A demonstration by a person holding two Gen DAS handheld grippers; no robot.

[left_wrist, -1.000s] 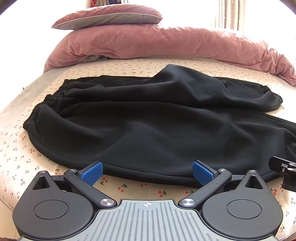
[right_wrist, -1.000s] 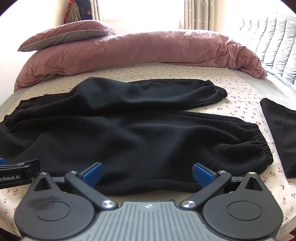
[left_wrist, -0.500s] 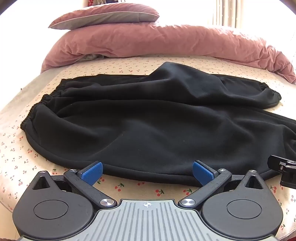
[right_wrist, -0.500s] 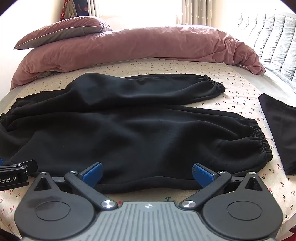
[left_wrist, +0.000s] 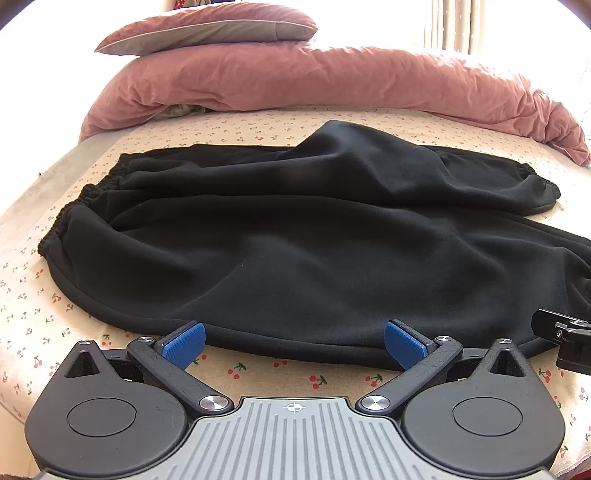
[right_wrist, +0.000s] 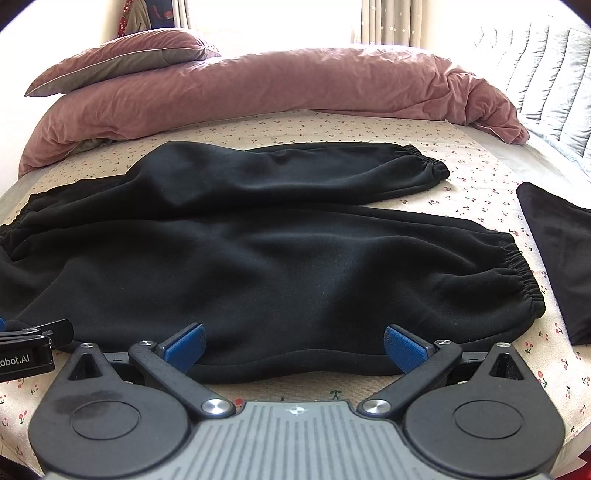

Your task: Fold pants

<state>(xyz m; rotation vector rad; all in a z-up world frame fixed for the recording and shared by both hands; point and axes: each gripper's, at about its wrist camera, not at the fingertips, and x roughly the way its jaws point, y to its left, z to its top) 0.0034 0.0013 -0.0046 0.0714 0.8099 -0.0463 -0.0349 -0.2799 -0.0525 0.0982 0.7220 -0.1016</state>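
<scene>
Black sweatpants (left_wrist: 295, 236) lie spread across the bed, waistband at the left, both cuffed legs running to the right; they also show in the right wrist view (right_wrist: 280, 258). The far leg bulges up near its middle. My left gripper (left_wrist: 293, 341) is open and empty, its blue pads at the near hem by the waist end. My right gripper (right_wrist: 293, 343) is open and empty at the near hem of the near leg. Each gripper's tip shows at the edge of the other's view.
The bed has a cherry-print sheet (left_wrist: 258, 122). A pink duvet (left_wrist: 332, 81) and a pillow (left_wrist: 207, 29) lie along the far side. Another black garment (right_wrist: 557, 251) lies at the right. A grey quilted surface (right_wrist: 546, 88) is at the far right.
Both grippers have edged slightly forward toward the near hem of the pants. The pants have not moved, and both grippers stay open.
</scene>
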